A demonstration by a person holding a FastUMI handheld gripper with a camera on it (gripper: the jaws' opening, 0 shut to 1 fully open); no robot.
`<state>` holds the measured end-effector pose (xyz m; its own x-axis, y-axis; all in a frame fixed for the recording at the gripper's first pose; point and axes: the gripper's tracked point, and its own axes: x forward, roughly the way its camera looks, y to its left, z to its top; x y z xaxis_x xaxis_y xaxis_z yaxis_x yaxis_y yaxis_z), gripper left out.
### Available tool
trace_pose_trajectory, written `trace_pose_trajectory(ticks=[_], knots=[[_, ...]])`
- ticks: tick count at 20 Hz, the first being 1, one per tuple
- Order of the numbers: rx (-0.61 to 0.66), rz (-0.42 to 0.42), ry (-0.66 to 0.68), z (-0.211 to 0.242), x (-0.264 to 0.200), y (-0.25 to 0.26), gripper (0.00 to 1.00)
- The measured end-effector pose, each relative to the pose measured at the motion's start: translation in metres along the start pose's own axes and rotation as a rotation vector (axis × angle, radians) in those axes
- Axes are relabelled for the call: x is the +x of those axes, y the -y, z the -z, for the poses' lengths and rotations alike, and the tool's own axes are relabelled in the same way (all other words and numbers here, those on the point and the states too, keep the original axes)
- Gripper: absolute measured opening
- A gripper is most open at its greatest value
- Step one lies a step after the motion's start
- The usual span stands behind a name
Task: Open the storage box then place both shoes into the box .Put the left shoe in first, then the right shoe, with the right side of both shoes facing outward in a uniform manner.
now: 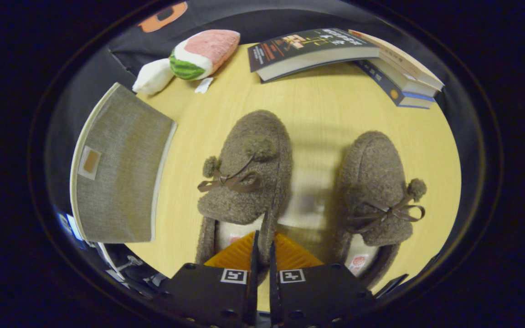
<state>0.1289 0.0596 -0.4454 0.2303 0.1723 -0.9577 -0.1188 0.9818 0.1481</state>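
Observation:
Two brown fuzzy slippers with pom-poms and ribbon bows lie on the yellow table [317, 114], toes pointing away from me. My gripper [262, 239] is shut on the left-hand slipper [249, 168]; its fingers pinch the right side wall of the slipper's opening near the heel. Just to the right of the fingers, the right-hand slipper [376, 182] rests untouched. A grey fabric storage box [116, 168] with a cream edge and a small tan label stands to the left of the slippers. I see its flat grey top panel and cannot see inside.
A watermelon-slice plush toy [203, 52] lies at the far left of the table beyond the box. An open-faced dark book [312, 50] and a stack of books [404, 75] sit along the far edge beyond the slippers.

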Motion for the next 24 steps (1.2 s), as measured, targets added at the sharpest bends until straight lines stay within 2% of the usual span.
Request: trace_pose_trajectory(ticks=[1,2,7,12,15,18,21,24], knots=[[0.036,0.009,0.002,-0.001,-0.002,0.001,0.12],[0.044,0.013,-0.01,-0.001,-0.003,0.001,0.03],[0.078,-0.02,0.032,0.004,-0.032,-0.014,0.02],[0.088,-0.084,0.117,-0.006,-0.1,-0.054,0.02],[0.066,-0.145,0.185,-0.023,-0.15,-0.103,0.02],[0.03,-0.214,0.215,-0.03,-0.182,-0.164,0.02],[0.005,-0.268,0.201,-0.032,-0.186,-0.226,0.02],[0.015,-0.257,0.154,-0.03,-0.161,-0.272,0.02]])
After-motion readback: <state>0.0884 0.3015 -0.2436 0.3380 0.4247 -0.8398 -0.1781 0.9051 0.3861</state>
